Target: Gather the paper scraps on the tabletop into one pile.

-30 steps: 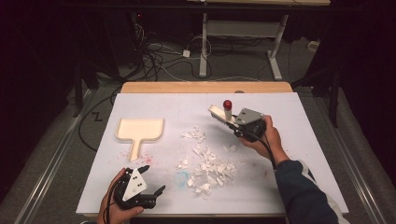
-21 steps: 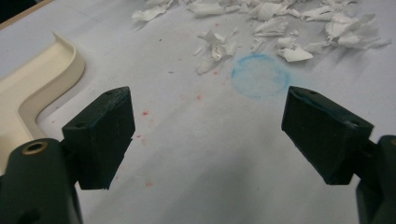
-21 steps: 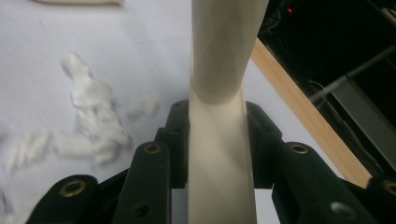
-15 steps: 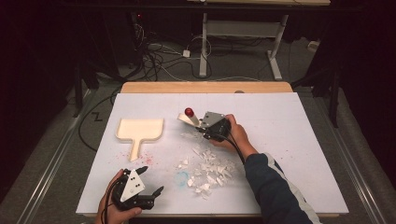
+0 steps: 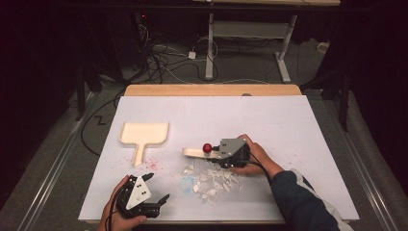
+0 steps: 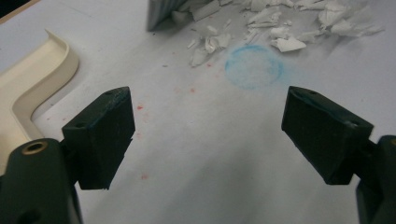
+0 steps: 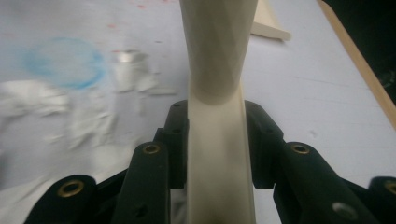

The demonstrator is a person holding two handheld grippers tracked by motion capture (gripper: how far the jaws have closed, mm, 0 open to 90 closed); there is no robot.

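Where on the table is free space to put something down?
Bare sheet lies beyond the dustpan and brush, up to the wooden edge, and right of the right gripper. It is crowded at the paper scraps, between both grippers, the left gripper nearby.

Light falls from overhead onto the white rectangular table sheet [image 5: 288, 125], which is bright at the centre of the high view while the floor around every edge sinks into near black. Shadows beneath the hands are soft. In the right gripper view the torn white paper scraps [image 7: 70, 116] at the left smear with blur, and the cream plastic handle [image 7: 217, 116] up close looks soft.
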